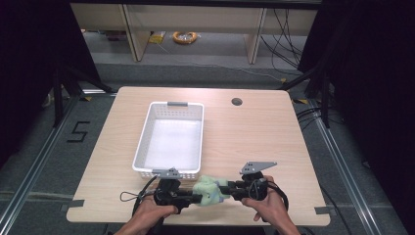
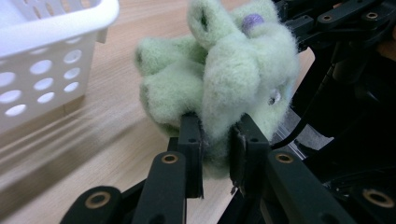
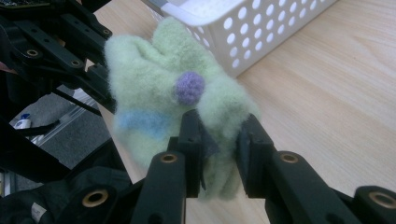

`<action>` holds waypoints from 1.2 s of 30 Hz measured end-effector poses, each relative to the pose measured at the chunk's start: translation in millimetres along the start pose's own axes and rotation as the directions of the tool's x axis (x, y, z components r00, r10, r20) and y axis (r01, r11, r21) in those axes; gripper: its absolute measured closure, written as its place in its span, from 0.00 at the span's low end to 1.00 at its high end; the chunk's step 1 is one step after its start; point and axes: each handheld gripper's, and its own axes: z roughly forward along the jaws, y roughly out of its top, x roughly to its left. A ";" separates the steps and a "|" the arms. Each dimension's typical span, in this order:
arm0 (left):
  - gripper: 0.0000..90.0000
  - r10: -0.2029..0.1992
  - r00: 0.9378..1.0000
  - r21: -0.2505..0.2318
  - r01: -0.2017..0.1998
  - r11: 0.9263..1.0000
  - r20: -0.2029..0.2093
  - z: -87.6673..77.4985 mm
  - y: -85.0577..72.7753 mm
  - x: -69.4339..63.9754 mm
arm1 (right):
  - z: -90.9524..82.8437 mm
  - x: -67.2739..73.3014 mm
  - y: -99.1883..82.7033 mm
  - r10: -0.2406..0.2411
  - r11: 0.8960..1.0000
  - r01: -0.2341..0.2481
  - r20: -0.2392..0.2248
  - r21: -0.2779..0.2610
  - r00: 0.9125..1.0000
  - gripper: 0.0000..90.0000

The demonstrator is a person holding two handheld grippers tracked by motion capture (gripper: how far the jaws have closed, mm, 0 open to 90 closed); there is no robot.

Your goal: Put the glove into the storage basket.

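Both grippers (left [image 1: 197, 198], right [image 1: 229, 191]) clamp the fuzzy glove [image 1: 209, 191] beside the basket [image 1: 147, 147].

Left black two-jaw tool [image 1: 198, 198] points toward 3 o'clock, right black two-jaw tool [image 1: 226, 192] toward 9; both jaws pinched nearly closed.

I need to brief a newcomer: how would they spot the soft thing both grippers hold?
Look at the table's near edge, just in front of the white basket. Between the left gripper and right gripper hangs a fuzzy pale-green fleece item, with a purple pompom.
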 end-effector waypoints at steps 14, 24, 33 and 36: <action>0.84 0.029 0.999 -0.001 -0.029 1.000 -0.019 -28.4 21.3 -0.4 | -5.0 11.5 28.3 -0.052 0.998 0.052 -0.010 -0.030 0.999 0.83; 0.84 0.026 0.999 -0.018 -0.026 1.000 -0.030 -46.9 38.0 4.3 | -6.4 16.1 56.8 -0.081 0.996 0.081 0.002 -0.024 0.997 0.83; 0.84 0.003 0.998 -0.013 -0.004 1.000 -0.061 -62.7 56.2 20.8 | 3.7 17.1 85.7 -0.067 0.997 0.067 -0.004 -0.026 0.998 0.83; 0.84 0.000 0.997 -0.012 0.000 1.000 -0.079 -66.7 60.9 26.4 | 9.3 14.0 96.7 -0.087 0.996 0.087 0.006 -0.023 0.996 0.83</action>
